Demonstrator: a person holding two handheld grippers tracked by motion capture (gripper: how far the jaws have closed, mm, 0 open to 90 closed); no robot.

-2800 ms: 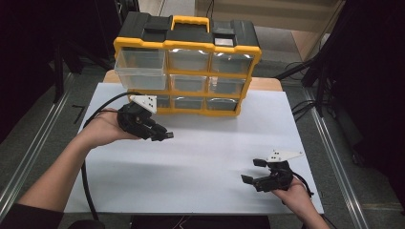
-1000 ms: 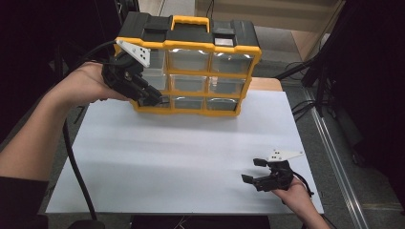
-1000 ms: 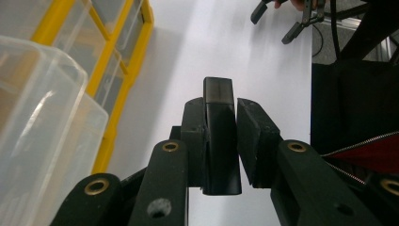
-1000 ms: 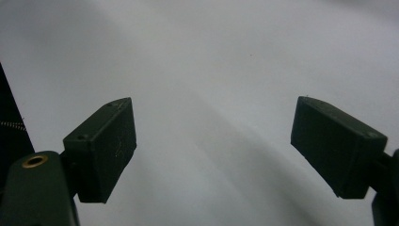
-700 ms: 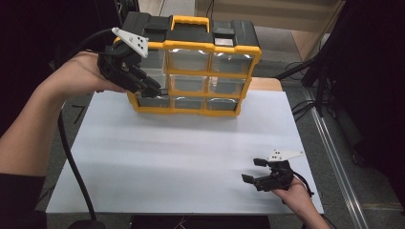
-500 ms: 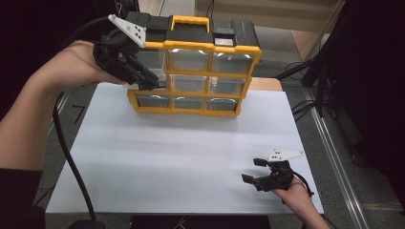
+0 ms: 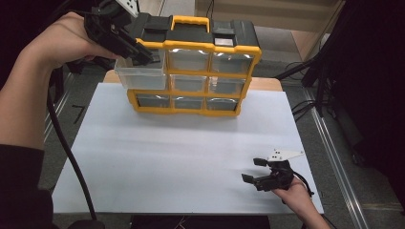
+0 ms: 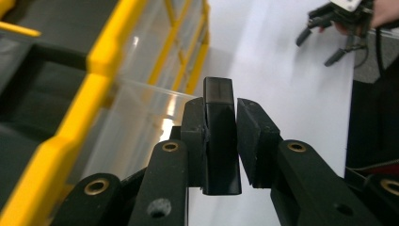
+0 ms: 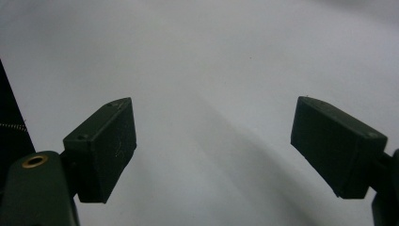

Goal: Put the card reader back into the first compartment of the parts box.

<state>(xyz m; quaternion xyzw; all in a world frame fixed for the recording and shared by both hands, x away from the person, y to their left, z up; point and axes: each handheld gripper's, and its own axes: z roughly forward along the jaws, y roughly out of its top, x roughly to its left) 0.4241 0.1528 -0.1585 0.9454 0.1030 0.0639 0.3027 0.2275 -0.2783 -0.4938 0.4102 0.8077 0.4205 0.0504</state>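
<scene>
Left gripper (image 8: 221, 141) clamps a small black block (image 8: 219, 136) above the pulled-out top-left drawer (image 7: 139, 71). Drop not yet made. Right gripper (image 7: 258, 171) rests wide open, empty, on the tabletop (image 7: 191, 157)

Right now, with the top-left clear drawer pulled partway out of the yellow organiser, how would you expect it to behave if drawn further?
The clear drawer looks like thin, rigid plastic, so it is probably light and stiff. Already overhanging the yellow organiser, it may tip or drop once free. The left gripper pinches a small black block, a narrow hold that might slip.
</scene>
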